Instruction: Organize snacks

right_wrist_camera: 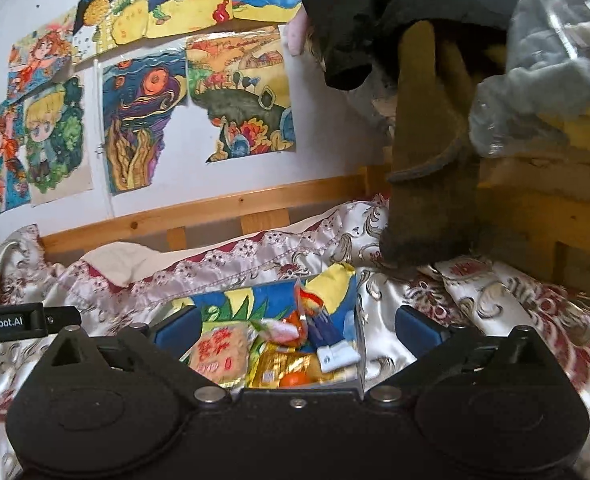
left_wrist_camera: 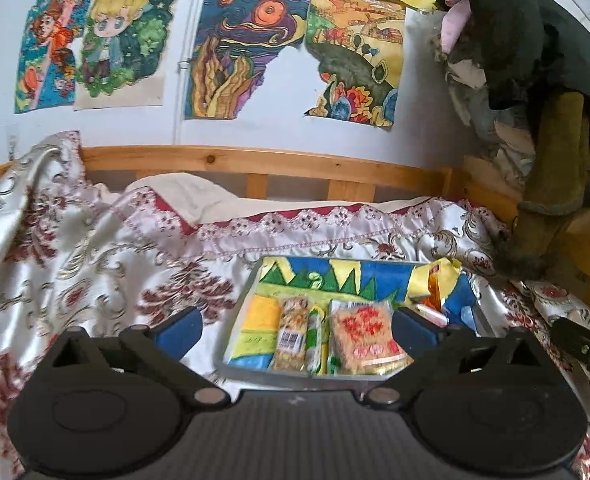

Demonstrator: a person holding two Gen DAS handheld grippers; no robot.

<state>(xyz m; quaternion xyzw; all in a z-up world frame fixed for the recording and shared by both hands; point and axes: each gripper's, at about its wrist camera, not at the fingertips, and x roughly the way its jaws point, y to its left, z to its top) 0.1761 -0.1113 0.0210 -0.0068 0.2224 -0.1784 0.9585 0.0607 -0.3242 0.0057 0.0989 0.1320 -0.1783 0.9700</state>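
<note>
A shallow tray lined with a colourful drawing lies on the bed. In it, side by side, lie a yellow packet, a nut bar, a green stick pack and a square rice cracker pack. My left gripper is open and empty just above the tray's near side. In the right wrist view the tray holds the cracker pack, a pink candy, an orange wrapper, a blue-white pack and golden packets. My right gripper is open and empty above them.
The bed carries a silky white and red floral cover. A wooden bed rail runs along the wall with drawings. Dark clothes and brown trousers hang at the right over the bed.
</note>
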